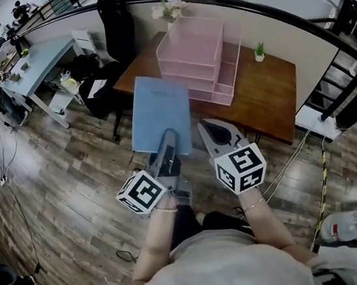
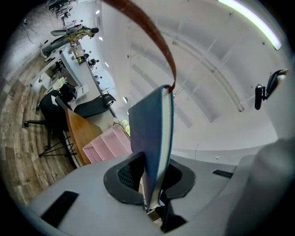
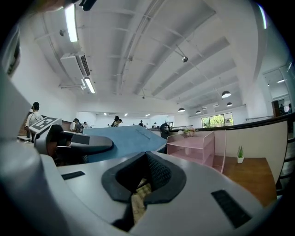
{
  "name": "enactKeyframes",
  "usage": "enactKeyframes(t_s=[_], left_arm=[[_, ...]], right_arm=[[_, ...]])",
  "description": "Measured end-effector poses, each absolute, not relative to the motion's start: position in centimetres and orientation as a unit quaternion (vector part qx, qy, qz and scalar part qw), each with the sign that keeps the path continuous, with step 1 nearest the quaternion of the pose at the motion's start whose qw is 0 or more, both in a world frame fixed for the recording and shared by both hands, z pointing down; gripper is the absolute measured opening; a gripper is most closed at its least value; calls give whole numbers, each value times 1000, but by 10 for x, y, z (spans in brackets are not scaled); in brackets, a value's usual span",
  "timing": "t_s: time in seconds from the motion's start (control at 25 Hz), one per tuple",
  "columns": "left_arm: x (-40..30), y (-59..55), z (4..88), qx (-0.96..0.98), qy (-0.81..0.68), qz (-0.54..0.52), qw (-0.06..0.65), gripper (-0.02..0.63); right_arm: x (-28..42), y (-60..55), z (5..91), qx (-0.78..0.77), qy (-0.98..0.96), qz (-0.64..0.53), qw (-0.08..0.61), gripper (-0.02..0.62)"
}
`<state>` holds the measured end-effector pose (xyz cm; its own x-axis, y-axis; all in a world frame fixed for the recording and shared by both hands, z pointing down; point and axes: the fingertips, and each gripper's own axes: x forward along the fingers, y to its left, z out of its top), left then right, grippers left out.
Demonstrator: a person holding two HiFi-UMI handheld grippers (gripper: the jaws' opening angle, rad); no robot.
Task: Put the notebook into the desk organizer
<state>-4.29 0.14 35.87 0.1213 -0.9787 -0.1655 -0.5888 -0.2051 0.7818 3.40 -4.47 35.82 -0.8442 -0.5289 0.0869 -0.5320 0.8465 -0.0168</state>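
**Head view: notebook [image 1: 159, 111] held aloft at the desk's near edge, organizer just beyond**

Head view shows open wood floor [image 1: 65, 181] spreading across the left of the scene, with a black office chair [image 1: 101, 83] against the left end of the brown desk [image 1: 268, 103]. Just right of the chair, the blue notebook hangs flat in the air. Its far edge overlaps the desk's near left corner and the rest of it is over the floor. The left gripper [image 1: 167, 140] is clamped on the middle of the notebook's near edge. In the left gripper view the cover stands edge-on between the left gripper's [image 2: 154, 175] two dark pads, which press on both faces, and the pale page edges face right. The right gripper [image 1: 214, 130] rides just beside it, clear of the notebook. In the right gripper view its tips [image 3: 146, 159] meet with nothing between them, and the notebook [image 3: 124, 140] lies to their left.

The pink desk organizer [image 1: 224, 92] stands on the desk's rear left part, beyond the notebook and slightly to its right. Bare desktop runs from the organizer to the right edge, where a small potted plant [image 1: 259, 51] sits at the back. A curved, dark-railed partition [image 1: 294, 27] closes the space behind the desk.
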Motion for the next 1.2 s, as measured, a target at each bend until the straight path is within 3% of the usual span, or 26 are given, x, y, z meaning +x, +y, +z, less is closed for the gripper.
enactKeyframes(t_s=[1.2], left_arm=[[-97,-227,345,789,-416,-308,332,69]], right_arm=[[-22,-238,360,442,-896,29,34,9]])
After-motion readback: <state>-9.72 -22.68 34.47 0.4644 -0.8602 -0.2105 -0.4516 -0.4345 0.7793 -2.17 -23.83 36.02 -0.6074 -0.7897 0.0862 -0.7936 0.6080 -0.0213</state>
